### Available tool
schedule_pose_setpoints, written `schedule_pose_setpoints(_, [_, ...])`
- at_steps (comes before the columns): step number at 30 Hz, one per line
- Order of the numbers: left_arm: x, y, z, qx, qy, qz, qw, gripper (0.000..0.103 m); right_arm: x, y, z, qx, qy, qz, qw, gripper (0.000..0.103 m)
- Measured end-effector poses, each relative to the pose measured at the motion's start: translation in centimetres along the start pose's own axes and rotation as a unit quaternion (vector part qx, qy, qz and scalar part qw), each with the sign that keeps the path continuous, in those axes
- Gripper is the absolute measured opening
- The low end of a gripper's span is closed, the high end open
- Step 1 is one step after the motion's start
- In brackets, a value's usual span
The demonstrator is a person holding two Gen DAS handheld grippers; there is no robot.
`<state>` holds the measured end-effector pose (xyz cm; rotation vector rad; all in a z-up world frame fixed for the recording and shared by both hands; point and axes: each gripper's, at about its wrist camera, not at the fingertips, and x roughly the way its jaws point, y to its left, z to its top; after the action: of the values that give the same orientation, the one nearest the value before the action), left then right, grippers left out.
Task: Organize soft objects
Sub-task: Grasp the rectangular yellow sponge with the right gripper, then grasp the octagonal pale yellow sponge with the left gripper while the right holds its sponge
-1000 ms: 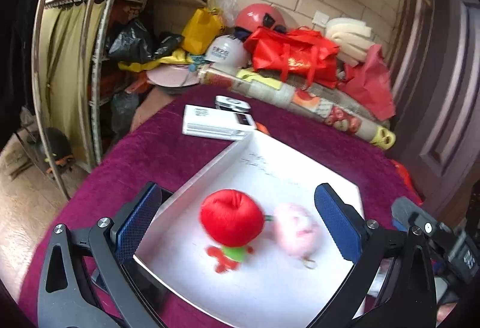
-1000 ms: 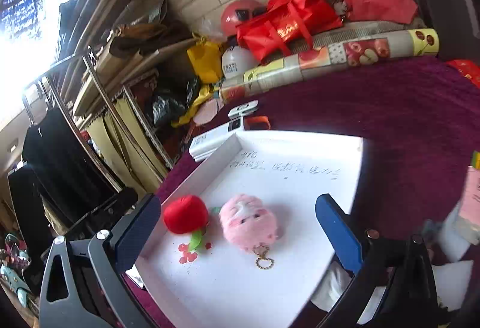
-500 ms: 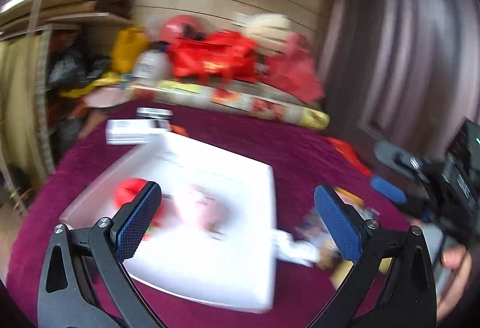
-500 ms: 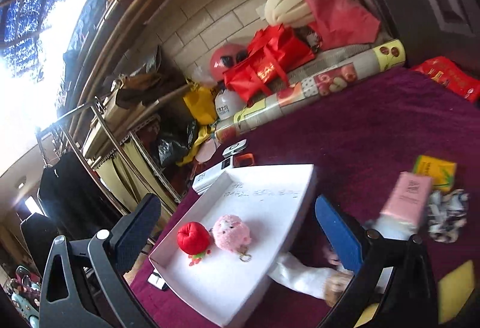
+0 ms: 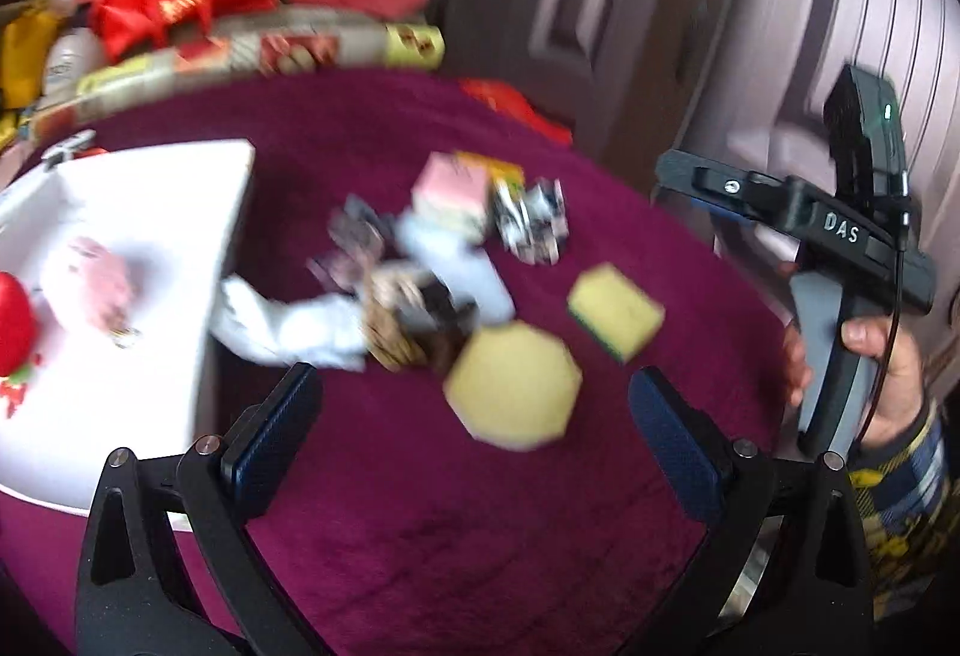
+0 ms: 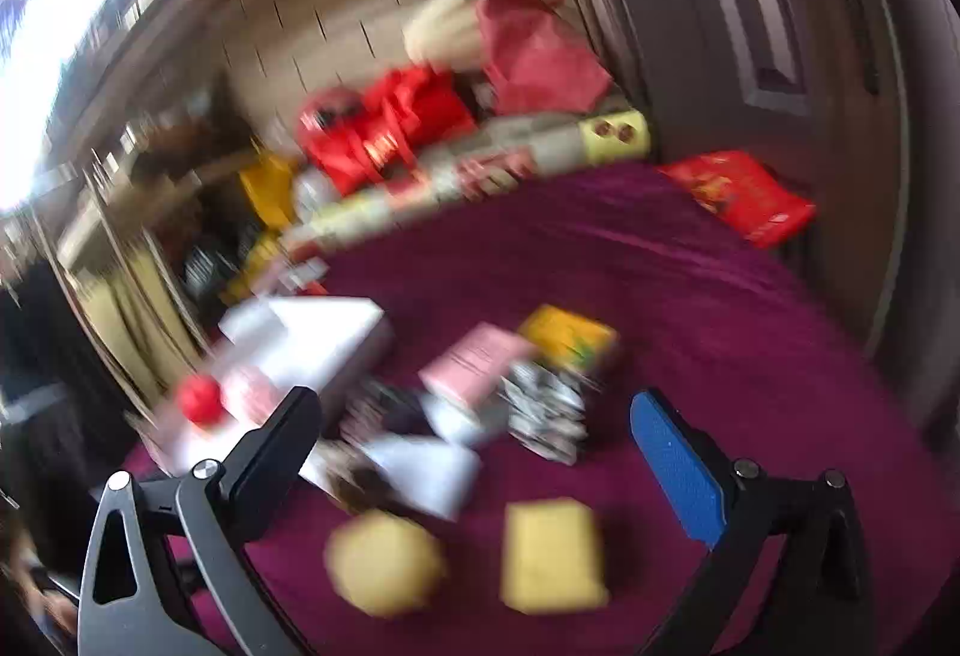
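- We are holding the left gripper (image 5: 474, 425) above the purple cloth (image 5: 420, 524), its jaws standing wide apart with nothing between them.
- We are holding the right gripper (image 6: 474, 452) the same way: jaws spread wide, gripping nothing. In the left wrist view its body is showing at the right edge, gripped by our right hand (image 5: 882, 356).
- We are seeing a round yellow sponge (image 5: 513, 386) lying on the cloth just ahead of the left gripper, between the lines of its two fingers but beyond their tips, not touching them.
- We are seeing a square yellow sponge (image 5: 615, 311) just beside the round one, to its right and a little farther away. In the right wrist view both sponges are lying low between the right gripper's fingers, the round one (image 6: 384, 563) left, the square one (image 6: 552, 554) right.
- We are looking at a blurred heap of small items (image 5: 432, 260) behind the sponges, with a pink block (image 5: 450, 194) and a white cloth piece (image 5: 288, 326) reaching to the white tray (image 5: 198, 212); the blur is keeping us from telling the rest apart.
- We are seeing the tray lying to the left of the left gripper, with a pink plush (image 5: 90, 284) and a red plush (image 5: 12, 323) resting inside it, side by side, well apart from both grippers.
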<state>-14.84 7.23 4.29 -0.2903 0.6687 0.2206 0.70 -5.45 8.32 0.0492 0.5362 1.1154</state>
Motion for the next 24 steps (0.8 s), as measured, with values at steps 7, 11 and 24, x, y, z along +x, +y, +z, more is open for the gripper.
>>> schedule_pose_setpoints(7, [3.9, -2.3, -0.6, 0.049, 0.062, 0.01, 0.9968, 0.102, 2.4, -1.2, -3.7, -0.086, 0.087, -0.086, 0.989, 0.1])
schedule_pose_setpoints(11, [6.0, -2.5, -0.4, 0.06, 0.087, 0.012, 0.9943, 0.093, 3.9, -1.8, -4.8, -0.096, 0.12, -0.091, 0.984, 0.078])
schedule_pose_setpoints(24, [7.2, -3.4, -0.2, 0.057, 0.101, -0.007, 0.9932, 0.061, 5.3, -2.6, -6.7, -0.093, 0.168, -0.066, 0.979, 0.042])
